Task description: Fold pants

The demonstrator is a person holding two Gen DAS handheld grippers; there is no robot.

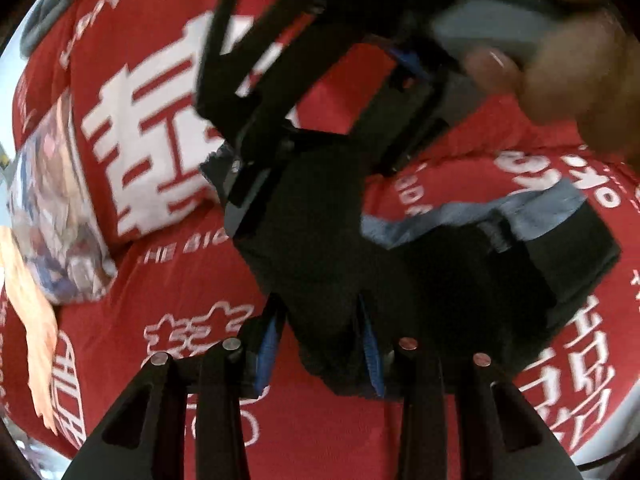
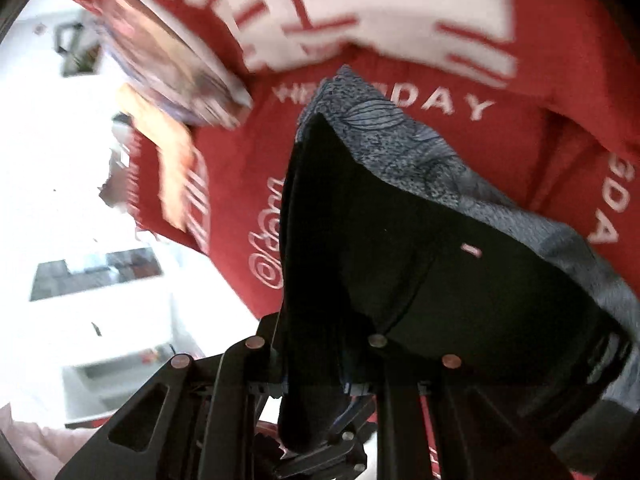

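Left wrist view was filled mostly by a red cloth (image 1: 328, 432) printed with large white characters and small white lettering, spread under everything. On it, from the centre toward 3 o'clock, lay the black pants (image 1: 448, 276), bunched, with a band of grey-blue patterned lining showing along their upper edge. A printed cushion (image 1: 56, 220) sat at 9 o'clock on the cloth. At 12 o'clock the right gripper (image 1: 256, 184) reached down into the black fabric, with a person's hand (image 1: 560, 60) behind it at 1 to 2 o'clock. At 6 o'clock the left gripper (image 1: 324, 344) had its jaws drawn in as far as they went, pinching a fold of the pants between the blue-padded fingers (image 1: 266, 356). From the right wrist camera, the red cloth (image 2: 248, 184) covered the upper half, the pants (image 2: 420, 280) hung as a dark sheet from centre to 4 o'clock with the grey lining along the top edge, and the right gripper (image 2: 316, 392) at 6 o'clock was nearly closed, clamped on a hanging fold of the black fabric.
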